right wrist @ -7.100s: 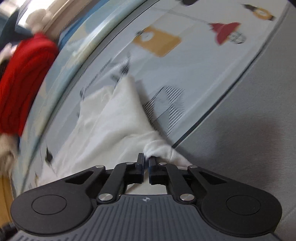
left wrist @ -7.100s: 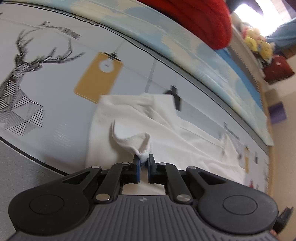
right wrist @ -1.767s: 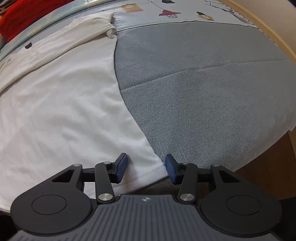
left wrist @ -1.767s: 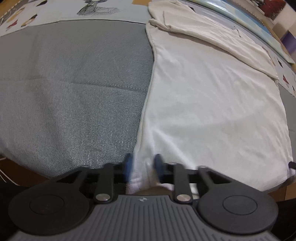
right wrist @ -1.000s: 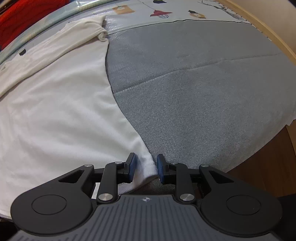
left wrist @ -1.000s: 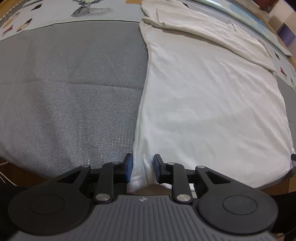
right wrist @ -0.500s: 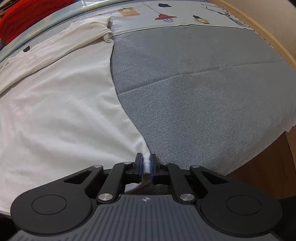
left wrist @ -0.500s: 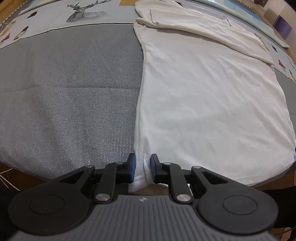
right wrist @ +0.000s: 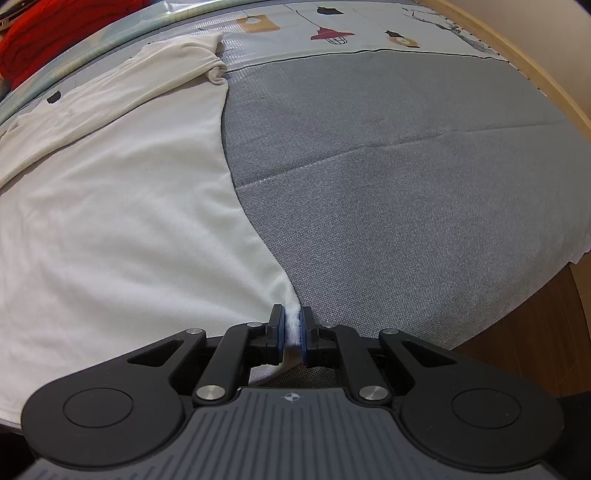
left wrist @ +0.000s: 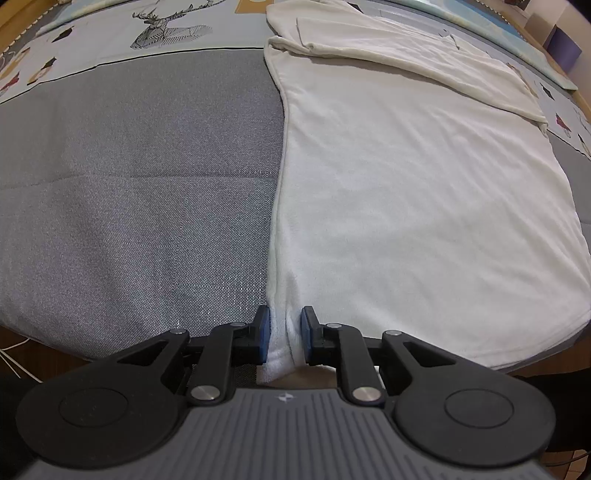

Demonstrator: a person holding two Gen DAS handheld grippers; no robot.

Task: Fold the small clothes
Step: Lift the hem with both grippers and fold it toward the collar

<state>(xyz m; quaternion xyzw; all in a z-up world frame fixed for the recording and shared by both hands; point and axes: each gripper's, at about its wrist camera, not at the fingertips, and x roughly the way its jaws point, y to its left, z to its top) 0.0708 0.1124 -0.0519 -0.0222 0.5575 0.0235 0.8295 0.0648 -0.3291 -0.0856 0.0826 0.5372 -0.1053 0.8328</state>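
the grey mat (left wrist: pixel 129 177) carries the white shirt (left wrist: pixel 413 192), spread flat, top part folded over along the 12 o'clock edge, light wrinkles across the body. a printed sheet (right wrist: pixel 369 33) lies beyond the mat at 12 o'clock; a red garment (right wrist: pixel 44 33) sits at 10 o'clock in the right view. left gripper (left wrist: pixel 283 336): jaws partly closed, pads against the bunched hem corner at 6 o'clock. right gripper (right wrist: pixel 291 332): jaws nearly closed, pinching the opposite hem corner (right wrist: pixel 293 325).
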